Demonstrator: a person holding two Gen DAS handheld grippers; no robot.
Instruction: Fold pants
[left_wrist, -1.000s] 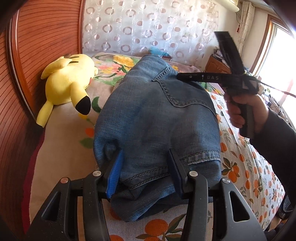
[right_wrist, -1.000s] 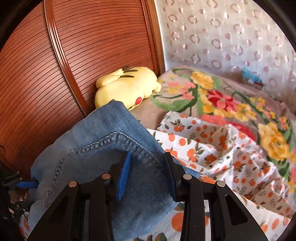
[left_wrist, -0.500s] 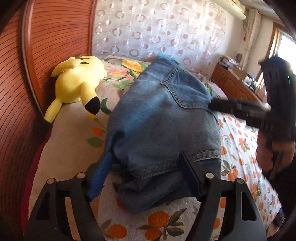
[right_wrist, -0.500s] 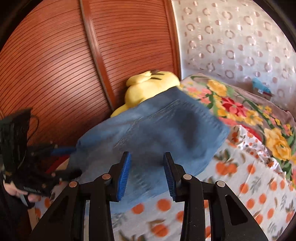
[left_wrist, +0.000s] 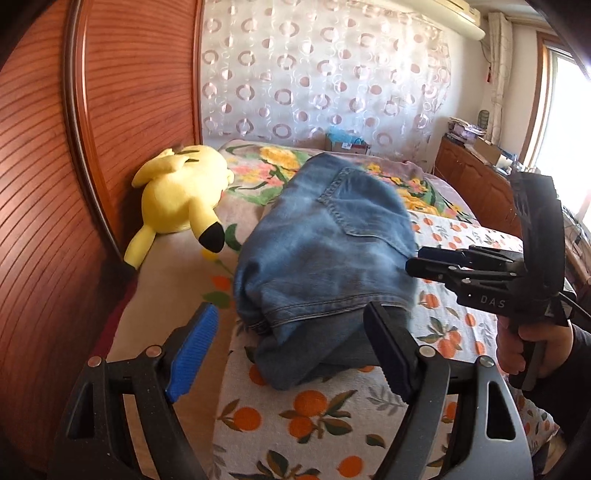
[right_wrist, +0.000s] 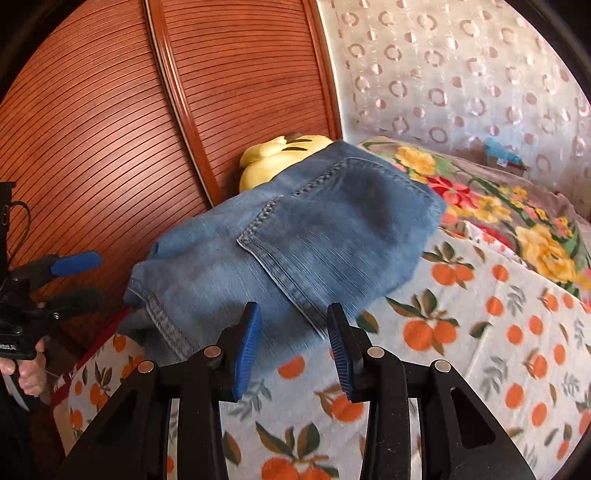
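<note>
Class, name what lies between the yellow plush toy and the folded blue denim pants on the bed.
Only bare bedcover, beige with flowers, separates the yellow plush toy from the folded blue denim pants; the left wrist view shows it.

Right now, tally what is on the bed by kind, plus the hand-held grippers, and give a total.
Folded jeans: 1
Yellow plush toy: 1
Orange-print sheet: 1
Floral blanket: 1
Hand-held grippers: 2, the left hand-held gripper and the right hand-held gripper, neither gripping the jeans
Total: 6
</note>
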